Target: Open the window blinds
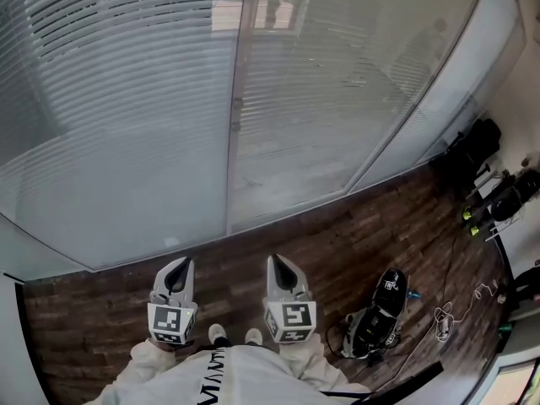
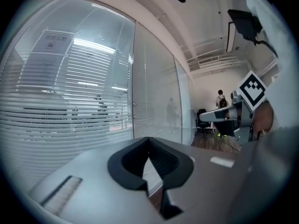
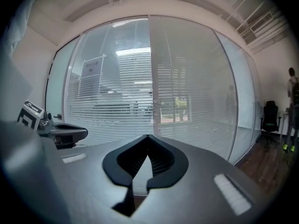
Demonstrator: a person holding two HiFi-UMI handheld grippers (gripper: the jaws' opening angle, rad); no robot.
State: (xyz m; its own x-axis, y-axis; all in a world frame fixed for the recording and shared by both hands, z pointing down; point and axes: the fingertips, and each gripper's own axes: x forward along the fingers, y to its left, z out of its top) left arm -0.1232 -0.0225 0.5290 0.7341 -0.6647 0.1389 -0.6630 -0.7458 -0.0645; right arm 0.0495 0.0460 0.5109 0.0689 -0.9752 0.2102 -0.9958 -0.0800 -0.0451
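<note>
Behind glass: blinds lowered, slats level | left claw, right claw: pressed together, empty

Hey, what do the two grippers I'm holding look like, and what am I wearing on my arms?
They match. The left grey two-jaw gripper and the right grey two-jaw gripper both taper to rounded tips, with black ribbed lining inside the jaws. Each carries a white cube with black square markers at the back. No cables show. The white sleeves belong to a white top with black lettering.
</note>
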